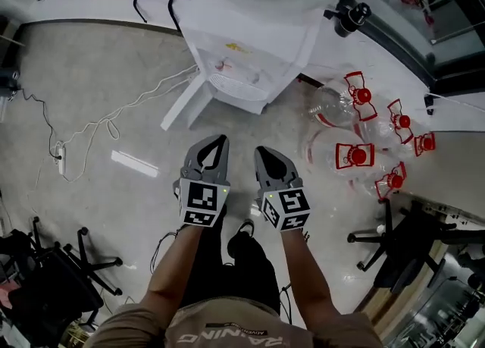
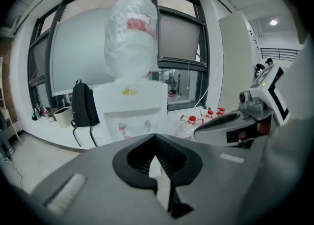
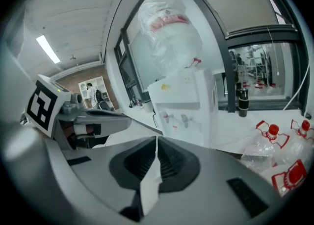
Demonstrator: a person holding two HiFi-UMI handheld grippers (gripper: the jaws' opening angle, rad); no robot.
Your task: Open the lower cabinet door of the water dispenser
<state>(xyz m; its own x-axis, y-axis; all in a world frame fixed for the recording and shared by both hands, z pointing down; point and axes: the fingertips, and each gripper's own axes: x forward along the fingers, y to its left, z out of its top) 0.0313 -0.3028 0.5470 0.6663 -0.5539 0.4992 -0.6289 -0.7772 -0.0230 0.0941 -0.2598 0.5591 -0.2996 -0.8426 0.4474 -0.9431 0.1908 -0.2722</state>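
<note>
Water dispenser (image 1: 250, 43) stands on the floor (image 1: 98, 58) well ahead of both grippers, with nothing touching it.

Nearest, the person's two forearms reach forward side by side. The left gripper (image 1: 218, 142) has its jaws pressed together with nothing between them, and its own view shows the dark ribbed pads meeting at the tip. The right gripper (image 1: 262, 151), just beside it, is likewise closed and empty. Both hang above bare floor and point toward the dispenser.

Beyond the left gripper and off to its left, a white cable (image 1: 114, 119) loops over the floor to a power strip (image 1: 61, 158). To the right of the right gripper lies a cluster of clear empty water bottles (image 1: 356, 153) with red caps and handles.

Farther ahead, a white panel (image 1: 184, 102) angles out from the dispenser's foot toward the left gripper's side. It appears to be the lower cabinet door swung outward, though neither gripper view shows that part. The left gripper view shows the white front of the dispenser, carrying a plastic-wrapped bottle (image 2: 132, 37) on top. A black backpack (image 2: 83, 104) stands just left of it against the window ledge.
</note>
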